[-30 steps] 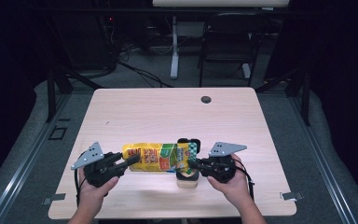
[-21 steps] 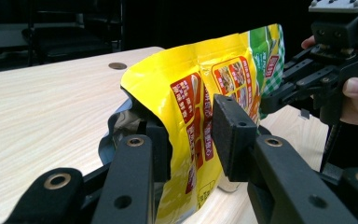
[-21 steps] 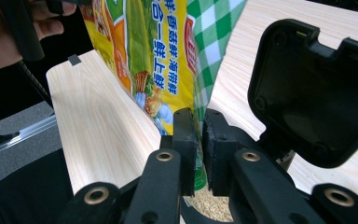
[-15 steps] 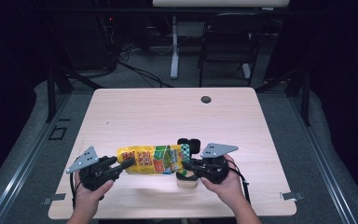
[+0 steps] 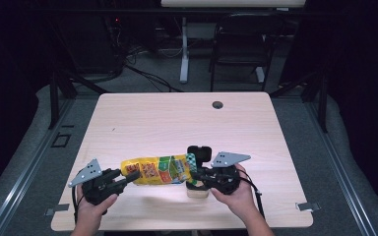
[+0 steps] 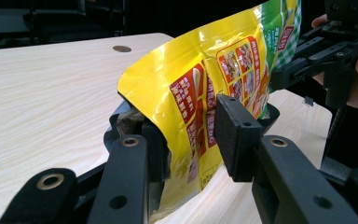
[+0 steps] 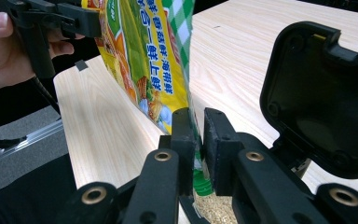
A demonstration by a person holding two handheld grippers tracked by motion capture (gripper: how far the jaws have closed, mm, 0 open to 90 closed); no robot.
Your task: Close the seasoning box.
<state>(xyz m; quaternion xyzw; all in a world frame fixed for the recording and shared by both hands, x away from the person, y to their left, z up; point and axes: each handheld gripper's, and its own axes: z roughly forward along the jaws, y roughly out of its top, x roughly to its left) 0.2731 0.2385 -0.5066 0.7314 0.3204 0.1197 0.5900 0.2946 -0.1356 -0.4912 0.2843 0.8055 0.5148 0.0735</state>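
The yellow and green bag (image 5: 160,169) hangs stretched between both grippers over the near part of the table (image 5: 177,123); the left gripper (image 5: 120,181) has its jaws around the bag's yellow end, one jaw tucked behind the foil and the other standing just off the printed face, so whether it truly pinches is beyond telling; the right gripper (image 5: 195,173) is clamped tight on the green-checked end, jaws together on the film; a small container (image 7: 209,210) sits right under that end, grain-like contents inside, its black hinged lid (image 7: 324,98) flipped open beside the jaws; white East Asian characters run down the green panel, red label boxes dot the yellow, too small to read.
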